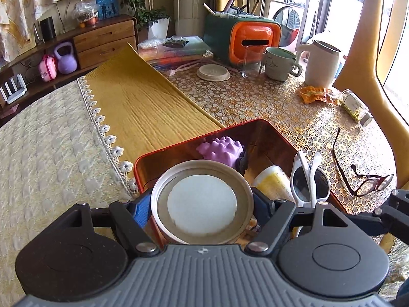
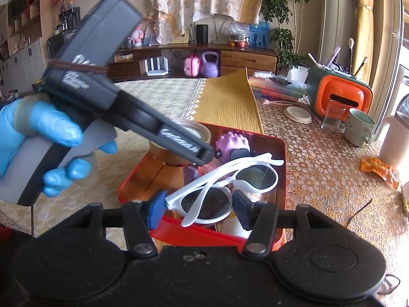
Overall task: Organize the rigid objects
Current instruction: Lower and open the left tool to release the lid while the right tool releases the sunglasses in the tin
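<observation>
The left gripper [image 1: 202, 204] has its fingers clamped on a round tin [image 1: 202, 200] with a metal rim and a white disc inside, holding it over the near left corner of the red tin box [image 1: 251, 125]. In the right wrist view a blue-gloved hand [image 2: 38, 138] carries that gripper, and the tin hangs just above the box's far left part.

The right gripper [image 2: 196, 207] has its fingers closed on one lens of the white sunglasses [image 2: 230, 181], whose arms are folded and cross over the frame; the pair is held at the near edge of the box, above its contents.

Inside the box lie a spiky purple toy [image 1: 222, 149] toward the far wall and a yellow-and-white container [image 1: 273, 181] beside the sunglasses.

On the lace-patterned surface [image 1: 255, 102] to the right of the box rest dark-framed eyeglasses [image 1: 363, 176], unfolded. Farther off are an orange wrapper [image 1: 317, 94] and a small glass jar [image 1: 356, 107] lying on its side.

Toward the back of the surface stand a round cream lid [image 1: 213, 73], a clear glass [image 1: 251, 62], a pale green mug [image 1: 280, 62] and a white jug [image 1: 323, 62], with an orange and green holder [image 1: 245, 38] of brushes behind them.
</observation>
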`<state>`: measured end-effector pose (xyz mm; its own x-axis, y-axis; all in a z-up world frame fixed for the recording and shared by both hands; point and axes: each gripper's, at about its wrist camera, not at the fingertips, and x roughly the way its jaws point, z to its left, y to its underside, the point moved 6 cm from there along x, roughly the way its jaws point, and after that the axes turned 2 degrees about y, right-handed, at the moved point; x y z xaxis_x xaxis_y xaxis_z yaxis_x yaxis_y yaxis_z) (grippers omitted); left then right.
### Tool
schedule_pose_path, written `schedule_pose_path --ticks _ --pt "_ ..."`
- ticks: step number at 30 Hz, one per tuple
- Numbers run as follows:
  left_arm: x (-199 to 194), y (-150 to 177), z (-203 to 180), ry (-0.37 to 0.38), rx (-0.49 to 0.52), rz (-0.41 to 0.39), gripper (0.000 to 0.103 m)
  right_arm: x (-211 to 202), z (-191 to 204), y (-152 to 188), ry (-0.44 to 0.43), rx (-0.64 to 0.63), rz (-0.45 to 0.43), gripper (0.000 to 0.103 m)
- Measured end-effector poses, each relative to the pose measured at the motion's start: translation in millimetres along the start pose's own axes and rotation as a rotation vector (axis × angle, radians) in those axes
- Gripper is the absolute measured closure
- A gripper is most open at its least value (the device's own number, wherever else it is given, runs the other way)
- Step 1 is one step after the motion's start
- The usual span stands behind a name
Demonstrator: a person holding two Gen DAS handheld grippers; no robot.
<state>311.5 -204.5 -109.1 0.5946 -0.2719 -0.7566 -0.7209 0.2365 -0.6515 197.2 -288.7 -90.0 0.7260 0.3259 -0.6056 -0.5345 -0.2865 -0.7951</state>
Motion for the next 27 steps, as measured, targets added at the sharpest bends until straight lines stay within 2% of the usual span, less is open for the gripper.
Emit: schedule_pose_path --ticks 13,27 --pt "30.7 -5.6 -9.7 0.015 0.011 0.026 0.026 23.5 -0.4 3.0 0.026 -0.057 0.038 0.047" --pt "38.5 5.1 -7.2 0.038 0.002 0.046 0.026 33.0 -3.4 6.5 0.043 -0.029 0.056 0.047"
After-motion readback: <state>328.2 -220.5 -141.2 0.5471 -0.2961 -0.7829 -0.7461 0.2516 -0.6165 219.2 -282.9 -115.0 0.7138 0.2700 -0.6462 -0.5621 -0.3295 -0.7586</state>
